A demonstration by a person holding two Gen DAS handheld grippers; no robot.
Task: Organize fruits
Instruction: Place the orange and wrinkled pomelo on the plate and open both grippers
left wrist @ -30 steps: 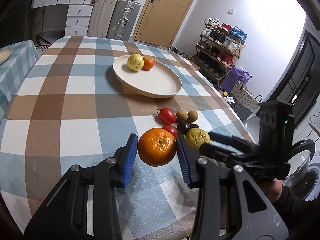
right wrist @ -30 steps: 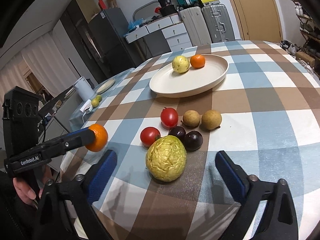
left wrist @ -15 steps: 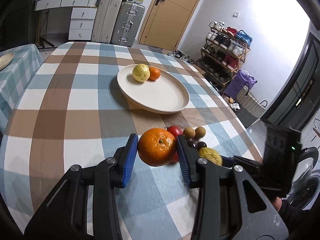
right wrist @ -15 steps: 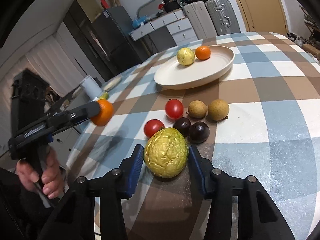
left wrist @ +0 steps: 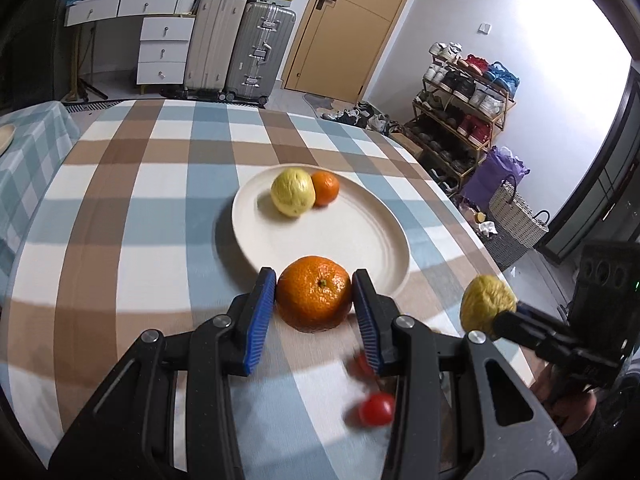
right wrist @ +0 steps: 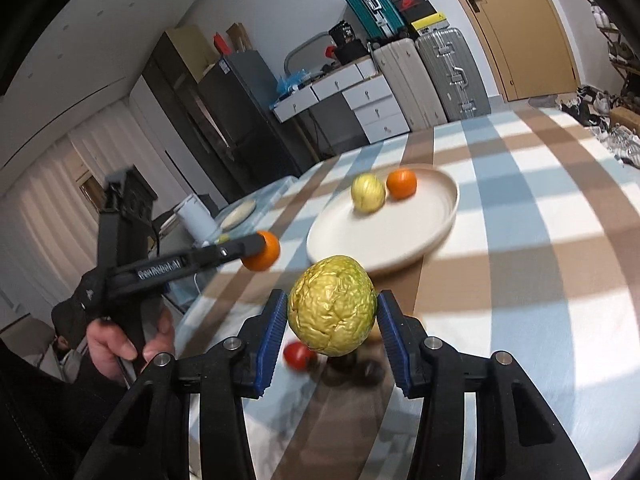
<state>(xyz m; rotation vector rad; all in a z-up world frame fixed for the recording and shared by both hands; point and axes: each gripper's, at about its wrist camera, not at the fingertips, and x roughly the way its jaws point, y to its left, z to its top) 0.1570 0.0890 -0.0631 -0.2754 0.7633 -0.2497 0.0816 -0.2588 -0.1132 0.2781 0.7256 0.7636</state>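
Orange clamped between the blue pads of the left claw, lifted off the desk at the near rim of the cream plate. Wrinkled yellow-green fruit squeezed in the right claw, jaws closed partway on its flanks, clear of the cloth and nearer than the plate. Both carried loads aimed at that plate, judging by the task.

Already on the plate's far side: 1 pale yellow fruit touching 1 small orange.

Risks from here: round, smooth skins gripped only at 2 narrow pads, so a quick swing or a loosened squeeze could let either fruit roll off and over the desk edge. Release too near the rim could send a fruit rolling back onto the cloth, or into the 2 resting fruits. Both claws converging on 1 plate, so a clash likely if lowered together.

Below, blurred: 2 red tomatoes on the cloth, near right. Dark fruits under the right claw hard to make out. Suitcases, drawers and a shoe rack well beyond the desk, in nobody's way.
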